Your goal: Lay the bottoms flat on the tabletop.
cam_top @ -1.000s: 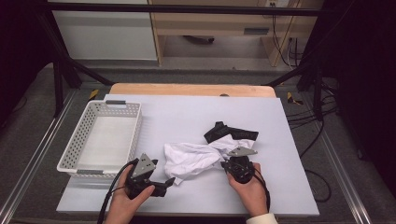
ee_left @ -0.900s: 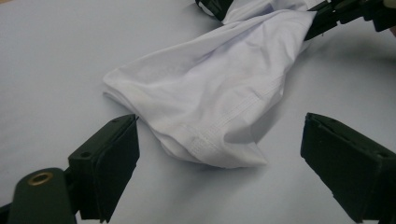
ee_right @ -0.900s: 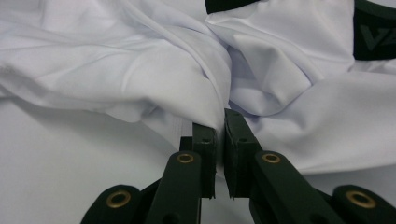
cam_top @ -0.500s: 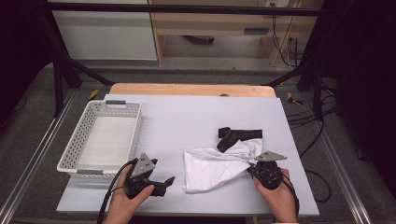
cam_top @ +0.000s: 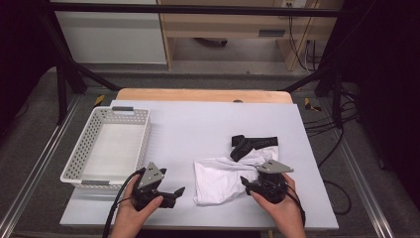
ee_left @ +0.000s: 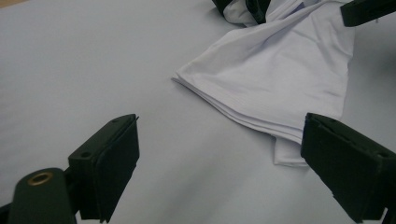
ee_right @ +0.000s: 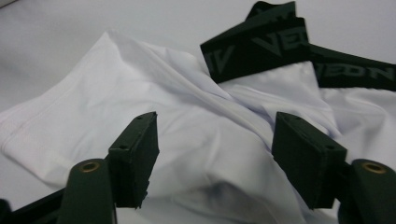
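While R tongs (cam_top: 246, 182) just opened over white garment (cam_top: 220, 176), nothing pinched, L tongs (cam_top: 179, 191) spread.

A white basket (cam_top: 106, 148) sits on the left of the table (cam_top: 198, 124), its long side along the table's left edge. Behind the table's far edge lies a wooden board (cam_top: 198, 95); black cables (cam_top: 317, 119) trail over the floor at the right
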A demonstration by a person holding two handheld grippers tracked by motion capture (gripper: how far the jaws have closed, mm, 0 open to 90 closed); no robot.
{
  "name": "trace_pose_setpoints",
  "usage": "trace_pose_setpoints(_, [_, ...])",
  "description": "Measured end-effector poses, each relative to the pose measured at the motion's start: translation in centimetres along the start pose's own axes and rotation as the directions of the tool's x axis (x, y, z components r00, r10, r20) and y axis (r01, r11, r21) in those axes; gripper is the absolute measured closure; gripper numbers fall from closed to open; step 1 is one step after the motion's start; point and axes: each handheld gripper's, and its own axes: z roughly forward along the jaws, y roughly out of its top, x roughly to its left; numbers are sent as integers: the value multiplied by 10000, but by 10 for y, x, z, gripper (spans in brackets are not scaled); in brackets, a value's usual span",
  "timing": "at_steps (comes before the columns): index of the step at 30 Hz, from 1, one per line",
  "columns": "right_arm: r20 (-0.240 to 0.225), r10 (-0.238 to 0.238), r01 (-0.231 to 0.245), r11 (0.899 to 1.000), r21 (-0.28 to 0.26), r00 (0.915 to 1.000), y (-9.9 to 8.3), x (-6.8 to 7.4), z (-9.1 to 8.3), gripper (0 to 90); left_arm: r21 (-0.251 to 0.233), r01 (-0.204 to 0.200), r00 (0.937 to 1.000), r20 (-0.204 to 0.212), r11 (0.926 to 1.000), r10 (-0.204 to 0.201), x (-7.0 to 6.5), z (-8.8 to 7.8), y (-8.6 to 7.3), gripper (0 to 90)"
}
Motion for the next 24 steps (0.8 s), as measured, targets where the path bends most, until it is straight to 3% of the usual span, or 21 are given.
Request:
trace_pose_setpoints(3, [398,83,-93,9996,254,9992,5,0,17,239,26,-34,10000,43,10000,33,-1,1,0,110])
trace_pose_setpoints(6, [268,257,-275,9972,689,9993,4,1,30,256,37,-29,10000,42,10000,29,-1,1,0,110])
trace_pose_setpoints(9, [180,114,-133,9944,1046,9998,-2,4,34,364,52,-33,10000,40,10000,33,-1,2,-1,110])
trace_pose_setpoints(15, [-283,284,-248,9925,1198,9992,-7,-1,29,709,45,-66,10000,40,10000,66,-2,2,-1,110])
trace_pose_setpoints(19, [-534,333,-258,9903,1362,9980,-10,-3,21,772,43,-37,10000,46,10000,36,-2,1,-1,110])
trace_pose_setpoints(24, [-222,284,-241,9845,1740,9993,-13,-7,4,779,-9,-25,10000,83,10000,25,-2,1,0,110])
